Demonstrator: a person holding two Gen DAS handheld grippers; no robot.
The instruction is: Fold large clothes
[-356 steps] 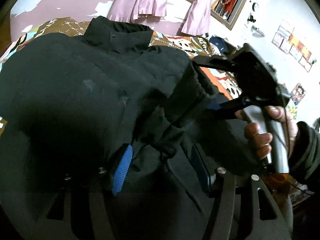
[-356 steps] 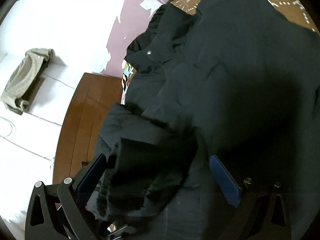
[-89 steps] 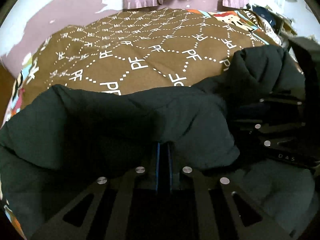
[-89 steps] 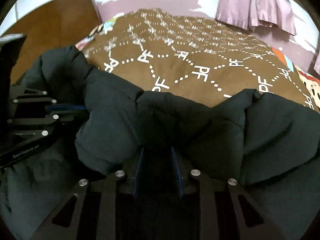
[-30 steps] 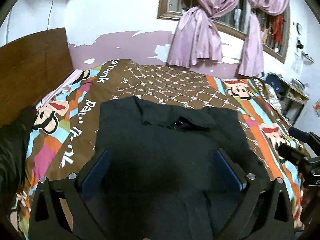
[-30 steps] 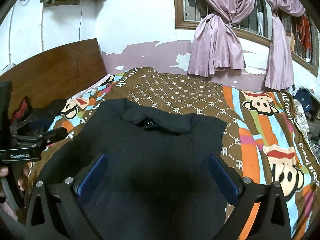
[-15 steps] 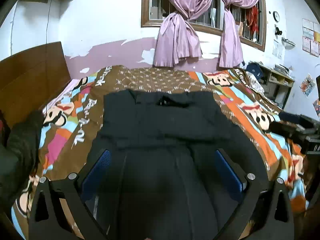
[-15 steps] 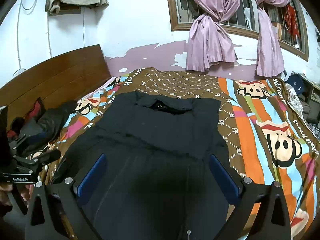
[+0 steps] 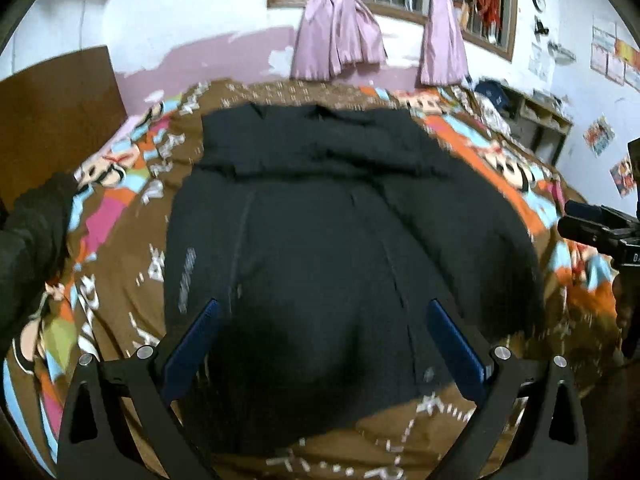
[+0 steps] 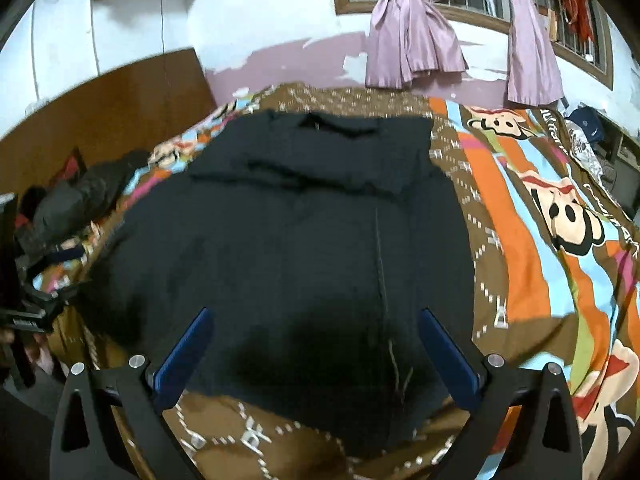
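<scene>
A large black jacket [image 9: 328,240] lies spread flat on the bed, collar toward the far wall, sleeves folded in. It fills the middle of the right wrist view too, as the jacket [image 10: 304,248]. My left gripper [image 9: 322,344] hovers open above the jacket's lower part, blue pads wide apart, nothing between them. My right gripper [image 10: 314,354] is open as well, over the hem. The right gripper's body [image 9: 600,236] shows at the right edge of the left wrist view; the left gripper's body [image 10: 28,312] shows at the left edge of the right wrist view.
A patterned brown, orange and blue bedspread [image 10: 532,248] covers the bed. A wooden headboard [image 10: 112,116] stands on the left with a dark garment pile [image 10: 76,200] beside it. Purple curtains [image 10: 416,36] hang at the far window. Shelves [image 9: 532,120] line the right wall.
Both cameras have dipped and drawn nearer to the jacket's lower part, so it looks larger. Both grippers stayed open. The view is motion blurred.
</scene>
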